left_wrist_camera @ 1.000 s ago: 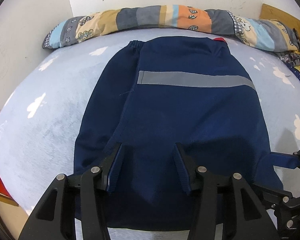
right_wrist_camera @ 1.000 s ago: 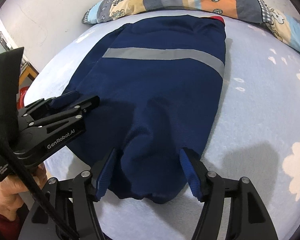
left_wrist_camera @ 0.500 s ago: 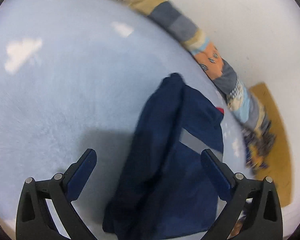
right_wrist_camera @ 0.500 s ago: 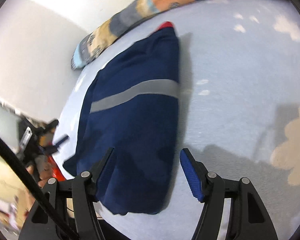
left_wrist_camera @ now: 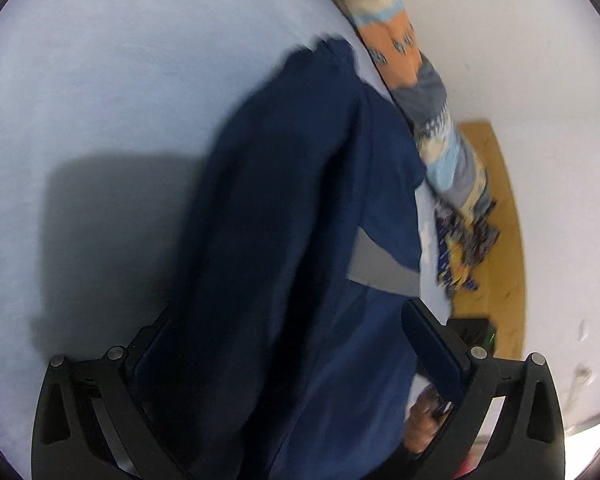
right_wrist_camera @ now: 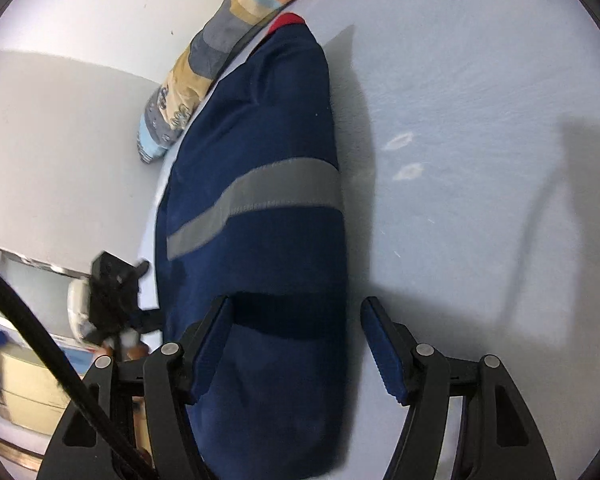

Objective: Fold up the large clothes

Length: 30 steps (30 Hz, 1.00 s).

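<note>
Left wrist view: left gripper [left_wrist_camera: 296, 344] is standing at its widest, dark blue folded garment [left_wrist_camera: 300, 220] lying between the pads, neither pad pressing it. Right wrist view: right gripper [right_wrist_camera: 296, 344] jaws are opening, the garment's near end [right_wrist_camera: 276, 360] sitting between them, right pad clear of the cloth. Garment is lying on the pale blue cloud-print bed sheet [right_wrist_camera: 480, 120], grey reflective stripe [right_wrist_camera: 256, 204] crossing it. Beyond, a long patchwork bolster [right_wrist_camera: 204, 64] is lying against the white wall [right_wrist_camera: 60, 120].
</note>
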{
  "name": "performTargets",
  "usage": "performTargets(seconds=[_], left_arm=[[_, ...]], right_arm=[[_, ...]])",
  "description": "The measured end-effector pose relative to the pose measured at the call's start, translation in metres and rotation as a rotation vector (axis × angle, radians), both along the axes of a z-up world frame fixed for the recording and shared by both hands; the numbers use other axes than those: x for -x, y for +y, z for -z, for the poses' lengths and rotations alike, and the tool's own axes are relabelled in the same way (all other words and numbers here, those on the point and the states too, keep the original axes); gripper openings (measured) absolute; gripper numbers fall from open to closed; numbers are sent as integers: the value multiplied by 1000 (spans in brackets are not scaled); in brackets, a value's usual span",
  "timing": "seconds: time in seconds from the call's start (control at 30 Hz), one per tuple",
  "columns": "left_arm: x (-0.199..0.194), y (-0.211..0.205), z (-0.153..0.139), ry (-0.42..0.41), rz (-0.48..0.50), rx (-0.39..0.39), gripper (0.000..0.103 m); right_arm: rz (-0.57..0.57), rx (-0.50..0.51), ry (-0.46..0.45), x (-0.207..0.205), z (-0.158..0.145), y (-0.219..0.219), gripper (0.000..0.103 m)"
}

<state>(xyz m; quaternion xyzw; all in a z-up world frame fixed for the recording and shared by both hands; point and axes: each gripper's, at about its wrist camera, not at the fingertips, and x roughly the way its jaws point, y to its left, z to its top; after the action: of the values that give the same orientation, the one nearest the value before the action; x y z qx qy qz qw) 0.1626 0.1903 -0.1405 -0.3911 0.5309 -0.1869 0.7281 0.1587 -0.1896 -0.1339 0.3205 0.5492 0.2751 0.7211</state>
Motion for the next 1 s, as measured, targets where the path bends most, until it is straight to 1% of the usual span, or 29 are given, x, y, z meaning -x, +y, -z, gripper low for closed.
performTargets(seconds=[0.03,0.07,0.1,0.13,0.17,0.23,0.27,0.3,0.33,0.4,0.43,0.5,0.57,0.63,0.67,0.73,0.77,0.8,0.83,0.87,0.9,0.93,1.0], left_arm=[[-2,-8,-2,-14,14,-24,103],[-3,-16,-5,-30,34,-38,101],[-4,-24,-7,-42,51,-50,100],[-4,-36,-12,-52,71,-93,96],[-4,-43,-16,-59,73,-136,95],[0,-56,-25,-71,78,-204,95],[1,-61,-29,-77,77,-218,95],[2,-67,-35,-86,80,-224,95],[3,-70,-39,-96,88,-220,95],[5,-80,-48,-113,99,-193,92],[4,-92,-53,-125,113,-170,92],[8,-110,-59,-145,147,-172,91],[11,-140,-65,-168,192,-174,91],[17,-169,-66,-173,229,-172,91],[18,-180,-64,-166,243,-183,91],[19,-198,-56,-126,259,-267,91],[18,-202,-50,-97,246,-307,91],[20,-202,-49,-89,229,-341,91],[21,-201,-51,-92,202,-401,91],[23,-202,-59,-116,180,-468,91],[26,-204,-67,-145,170,-519,91],[34,-208,-81,-199,158,-579,91],[47,-216,-98,-264,162,-627,91]], right_arm=[[-1,-32,0,-5,3,3,75],[-2,-63,-8,-10,4,6,78],[-7,-64,-17,-14,5,10,78],[-29,-48,-40,-18,4,18,78],[-47,-22,-66,-19,2,24,77],[-67,40,-114,-17,-7,33,71],[-79,61,-144,-15,-16,35,65],[-91,74,-170,-13,-25,36,59],[-105,91,-192,-11,-35,35,58],[-112,106,-231,-8,-50,31,56],[-111,130,-255,-5,-60,25,56],[-102,160,-275,-1,-72,9,56],[-84,187,-285,4,-82,-14,56],[-63,212,-279,9,-88,-36,56],[-47,231,-269,12,-90,-52,56],[-21,284,-229,12,-86,-72,62],[18,350,-177,9,-79,-87,64],[52,391,-119,7,-71,-97,67],[103,421,-56,6,-64,-108,67],[170,427,-37,9,-64,-123,67],[194,416,-54,12,-69,-128,67],[193,405,-81,16,-76,-130,67],[181,425,-156,28,-98,-123,67]])
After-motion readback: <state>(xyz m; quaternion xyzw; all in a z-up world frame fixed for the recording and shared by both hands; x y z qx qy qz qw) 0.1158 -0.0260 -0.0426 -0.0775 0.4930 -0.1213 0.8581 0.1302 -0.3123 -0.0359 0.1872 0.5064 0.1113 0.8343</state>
